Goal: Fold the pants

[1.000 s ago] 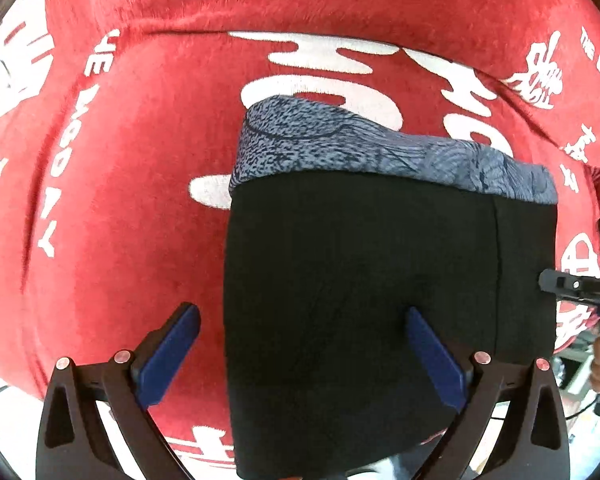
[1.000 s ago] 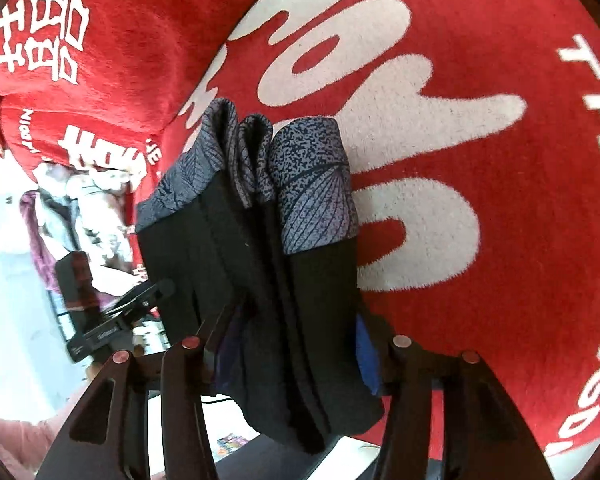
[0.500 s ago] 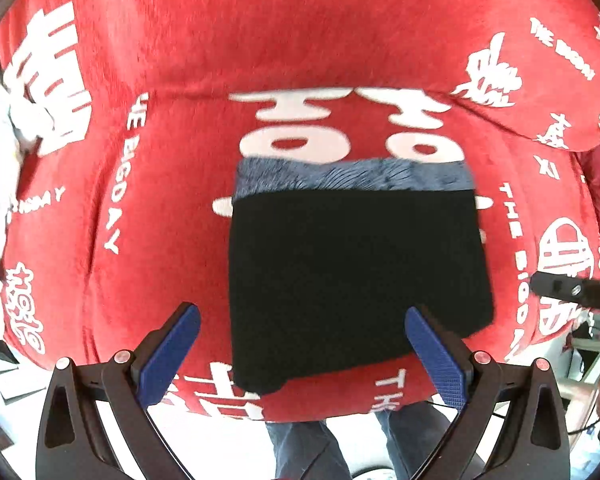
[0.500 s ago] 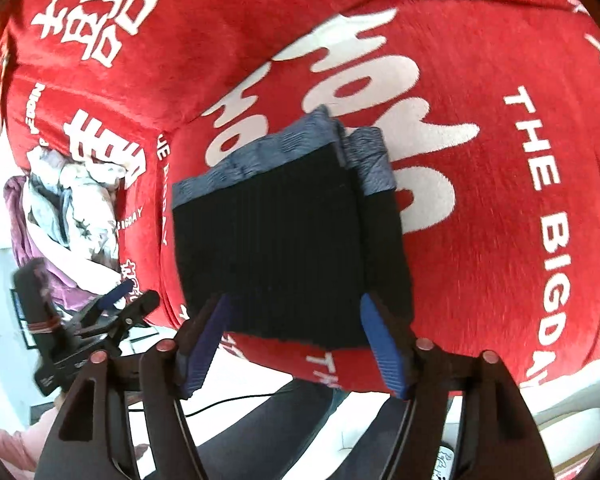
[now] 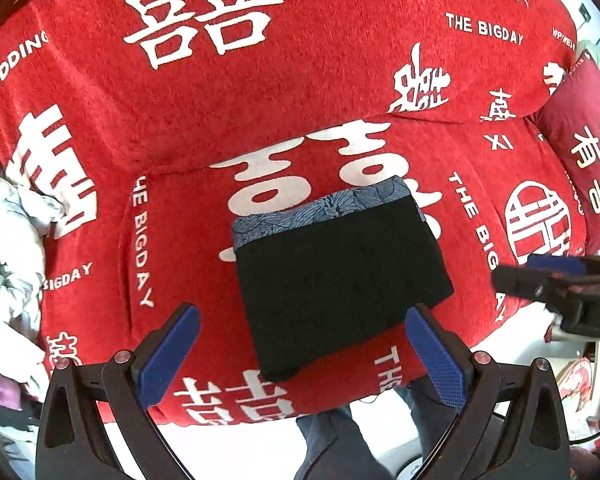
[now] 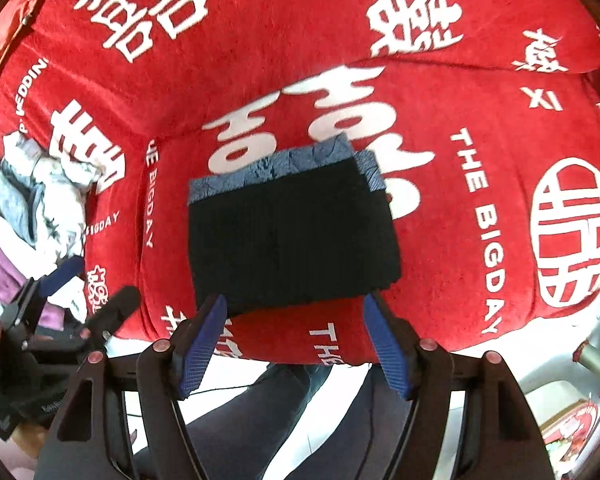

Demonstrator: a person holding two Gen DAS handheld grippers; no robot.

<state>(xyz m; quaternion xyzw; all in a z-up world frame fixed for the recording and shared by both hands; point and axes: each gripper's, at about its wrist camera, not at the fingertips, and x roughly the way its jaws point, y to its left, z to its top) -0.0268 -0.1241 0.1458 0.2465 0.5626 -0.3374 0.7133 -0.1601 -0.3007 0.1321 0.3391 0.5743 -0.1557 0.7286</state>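
This looks like a home living room. A sofa (image 5: 340,80) fills both views, draped in a plush red cover printed with white double-happiness characters and "THE BIGDAY" wedding lettering. A matching dark red cushion (image 5: 584,148) leans at its right end, and a heap of loose clothing (image 6: 32,208) lies at the left end, above a pale floor (image 5: 228,448).

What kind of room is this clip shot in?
Likely a home living room: a sofa under a red wedding-print cover, a matching cushion at one end, a heap of unfolded laundry at the other, and folded pants on the seat.
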